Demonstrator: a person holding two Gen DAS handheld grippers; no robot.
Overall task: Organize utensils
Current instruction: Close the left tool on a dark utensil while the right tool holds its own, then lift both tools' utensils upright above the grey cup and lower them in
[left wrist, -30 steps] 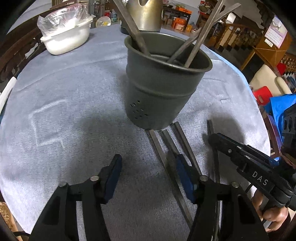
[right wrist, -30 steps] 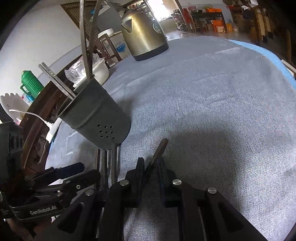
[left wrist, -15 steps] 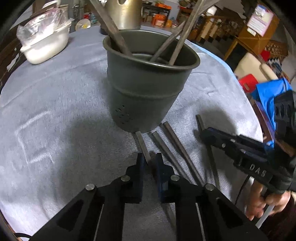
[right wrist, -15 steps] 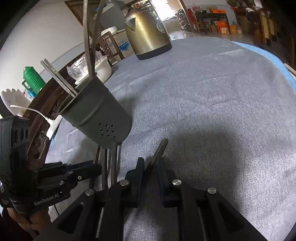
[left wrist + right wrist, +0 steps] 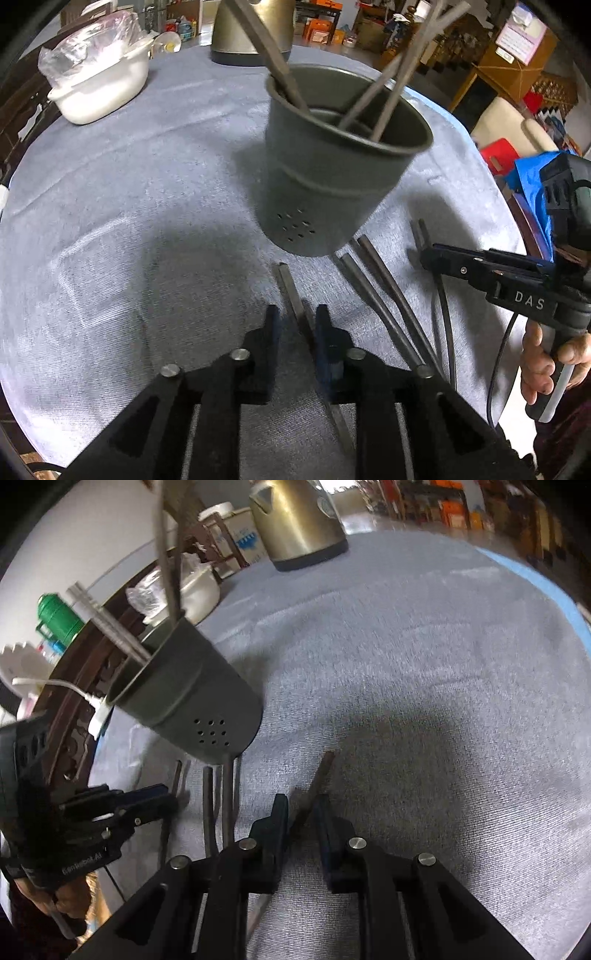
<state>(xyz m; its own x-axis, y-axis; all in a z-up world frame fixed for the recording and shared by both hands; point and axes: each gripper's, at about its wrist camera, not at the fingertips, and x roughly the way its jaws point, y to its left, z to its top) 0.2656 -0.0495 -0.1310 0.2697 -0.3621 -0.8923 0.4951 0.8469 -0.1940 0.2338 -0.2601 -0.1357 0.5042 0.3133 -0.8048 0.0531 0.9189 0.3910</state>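
Observation:
A dark grey perforated holder stands on the grey cloth with several utensils leaning in it. My left gripper straddles a flat utensil lying just in front of the holder. Its jaws are opening, and cloth shows between the pads and the handle. My right gripper has a thin dark utensil between its pads. Its jaws are opening slightly, with the pads close against the handle. Two more utensils lie side by side between the grippers.
A brass-coloured kettle stands at the table's far side. A white bowl covered with plastic sits at the far left. A person's hand grips the right tool's handle near the round table's edge.
My left gripper went from wide open to shut around the flat utensil, then its jaws parted a little. The right gripper kept its utensil between its pads and barely moved.

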